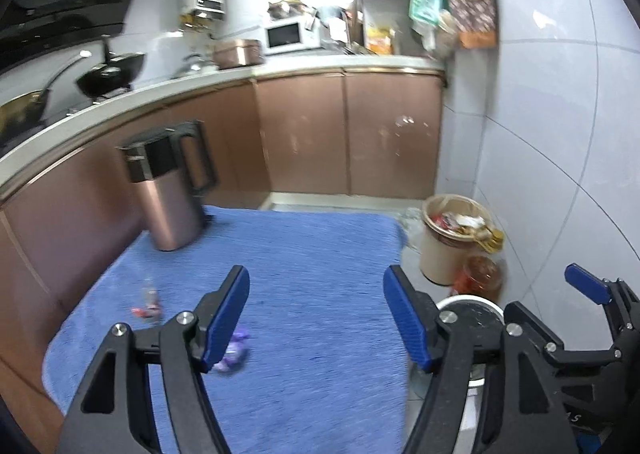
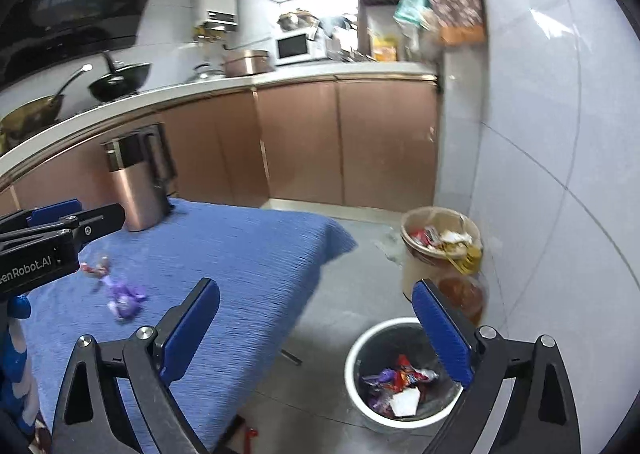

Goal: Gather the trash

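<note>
Both grippers, left (image 1: pixel 316 318) and right (image 2: pixel 316 334), spread wide and empty above the blue cloth (image 1: pixel 320 274); purple wrapper (image 2: pixel 124 298) and red wrapper (image 2: pixel 94 268) on it, white bin (image 2: pixel 400 370) on floor holding wrappers.

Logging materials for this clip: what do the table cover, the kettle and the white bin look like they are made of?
Table cover: blue fabric, matte, with a ribbed, towel-like weave.
Kettle: probably brushed metal with a rose-gold sheen; its lid and handle are black, likely plastic.
White bin: smooth glossy rim, probably plastic, dark inside, holding crinkly wrappers.
</note>
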Available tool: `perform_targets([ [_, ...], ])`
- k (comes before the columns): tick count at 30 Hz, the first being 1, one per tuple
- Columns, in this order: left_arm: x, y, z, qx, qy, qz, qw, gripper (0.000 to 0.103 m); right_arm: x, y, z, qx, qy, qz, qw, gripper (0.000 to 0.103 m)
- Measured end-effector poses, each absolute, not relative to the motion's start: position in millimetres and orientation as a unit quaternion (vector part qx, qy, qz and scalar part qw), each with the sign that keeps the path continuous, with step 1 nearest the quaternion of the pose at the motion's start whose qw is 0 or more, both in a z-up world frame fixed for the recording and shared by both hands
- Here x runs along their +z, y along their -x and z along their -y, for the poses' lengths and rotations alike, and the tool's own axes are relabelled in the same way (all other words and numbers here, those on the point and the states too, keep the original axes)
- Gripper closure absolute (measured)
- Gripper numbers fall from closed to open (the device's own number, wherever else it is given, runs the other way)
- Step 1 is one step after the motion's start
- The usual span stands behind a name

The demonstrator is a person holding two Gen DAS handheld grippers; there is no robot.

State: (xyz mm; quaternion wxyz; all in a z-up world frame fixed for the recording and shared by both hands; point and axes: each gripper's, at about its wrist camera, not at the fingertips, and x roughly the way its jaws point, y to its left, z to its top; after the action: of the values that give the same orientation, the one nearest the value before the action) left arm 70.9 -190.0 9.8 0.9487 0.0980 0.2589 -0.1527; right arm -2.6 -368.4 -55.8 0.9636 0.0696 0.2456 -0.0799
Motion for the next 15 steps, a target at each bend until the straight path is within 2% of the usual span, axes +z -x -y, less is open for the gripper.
perform_targets([
  [15, 41, -19, 87, -0.059, -0.064, -0.204, 0.975, 0.031, -8, 35, 282, -0.043, -0.020, -0.198, 0.979, 0.000],
])
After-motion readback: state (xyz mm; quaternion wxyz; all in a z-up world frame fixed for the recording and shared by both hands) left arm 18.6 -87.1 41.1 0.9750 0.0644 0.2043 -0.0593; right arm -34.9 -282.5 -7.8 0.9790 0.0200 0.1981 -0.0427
